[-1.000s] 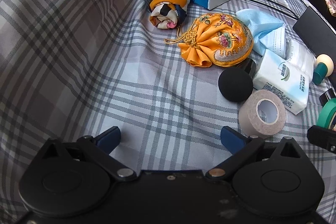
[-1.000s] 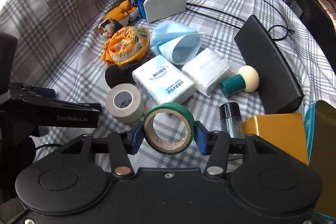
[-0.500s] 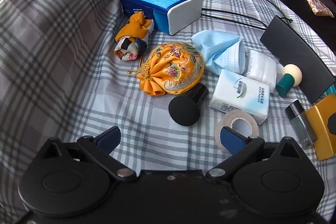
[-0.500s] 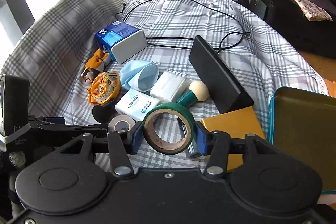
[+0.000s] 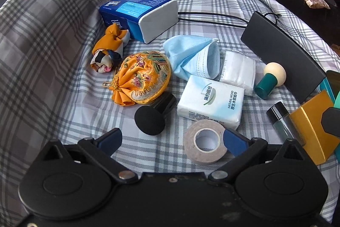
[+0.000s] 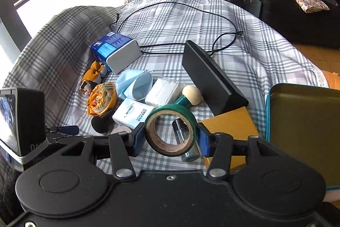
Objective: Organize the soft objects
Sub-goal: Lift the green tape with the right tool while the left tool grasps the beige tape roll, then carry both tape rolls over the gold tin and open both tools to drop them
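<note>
On the plaid cloth (image 5: 63, 61) lie two tissue packs, a blue one (image 5: 138, 14) and a white one (image 5: 210, 99) printed "NATURAL WOOD", plus one face mask (image 5: 191, 54), one embroidered orange pouch (image 5: 140, 80), one knotted scarf (image 5: 110, 50) and one beige tape roll (image 5: 204, 142). The left gripper (image 5: 172, 139) hovers with jaws spread wide and empty, its right finger just beside the beige roll. The right gripper (image 6: 171, 133) is clamped on the one green tape roll (image 6: 171, 129), held above the cloth beside a teal tin (image 6: 301, 133).

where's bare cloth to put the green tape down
Bare plaid cloth lies left of the orange pouch and scarf bundle. More lies beyond the black cable. Between the tissue pack and yellow box it is crowded.
</note>
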`<state>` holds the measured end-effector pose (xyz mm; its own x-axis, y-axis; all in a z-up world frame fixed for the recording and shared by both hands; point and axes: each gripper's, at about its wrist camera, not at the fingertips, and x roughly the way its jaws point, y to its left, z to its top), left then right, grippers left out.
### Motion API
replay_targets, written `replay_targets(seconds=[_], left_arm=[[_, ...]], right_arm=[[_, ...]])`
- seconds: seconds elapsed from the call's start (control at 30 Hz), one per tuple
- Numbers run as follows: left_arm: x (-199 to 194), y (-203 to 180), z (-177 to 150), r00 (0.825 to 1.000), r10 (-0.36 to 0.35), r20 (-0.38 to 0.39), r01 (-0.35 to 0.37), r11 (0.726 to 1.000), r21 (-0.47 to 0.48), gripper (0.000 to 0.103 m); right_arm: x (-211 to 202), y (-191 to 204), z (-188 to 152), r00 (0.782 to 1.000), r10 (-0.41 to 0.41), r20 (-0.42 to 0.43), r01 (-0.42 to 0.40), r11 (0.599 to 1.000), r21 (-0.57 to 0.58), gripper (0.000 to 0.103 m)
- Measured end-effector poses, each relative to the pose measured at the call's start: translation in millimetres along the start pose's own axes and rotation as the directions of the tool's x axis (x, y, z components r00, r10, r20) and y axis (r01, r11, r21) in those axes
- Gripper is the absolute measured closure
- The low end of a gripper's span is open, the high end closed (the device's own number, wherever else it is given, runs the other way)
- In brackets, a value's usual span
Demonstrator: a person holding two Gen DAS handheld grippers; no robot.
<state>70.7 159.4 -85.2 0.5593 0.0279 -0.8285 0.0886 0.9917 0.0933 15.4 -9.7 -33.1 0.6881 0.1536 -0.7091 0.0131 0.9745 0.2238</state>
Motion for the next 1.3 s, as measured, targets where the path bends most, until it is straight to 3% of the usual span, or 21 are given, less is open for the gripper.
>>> replay_targets(seconds=[0.37,0.6,0.9,1.07,1.3], left_arm=[[19.5,-16.8,-0.1,0.998,0.054,-0.035,-0.053,0.998,0.033,0.000],[27.0,-14.7,0.5,0.997,0.042,-0.059,-0.042,0.999,0.003,0.002],[18.9,-18.3,-1.6,0.996,-0.025,-0.080,0.024,1.000,-0.013,0.044],[14.2,-24.9,-1.9,0.997,-0.015,-0.079,0.016,1.000,0.013,0.054],[11.3,-24.7,-5.7,0.997,-0.018,-0.072,0.020,1.000,0.020,0.057]], right_arm=[[-4.9,-22.5,4.9,0.998,-0.058,0.018,0.056,0.994,0.095,0.053],[-14.6,-52.5,11.7,0.986,-0.161,0.054,0.146,0.966,0.212,0.053],[-26.5,-65.9,16.0,0.979,-0.185,0.083,0.157,0.951,0.268,0.053],[-35.1,-74.6,16.9,0.978,-0.181,0.102,0.144,0.944,0.296,0.053],[-37.5,-74.1,14.3,0.979,-0.175,0.109,0.137,0.947,0.289,0.053]])
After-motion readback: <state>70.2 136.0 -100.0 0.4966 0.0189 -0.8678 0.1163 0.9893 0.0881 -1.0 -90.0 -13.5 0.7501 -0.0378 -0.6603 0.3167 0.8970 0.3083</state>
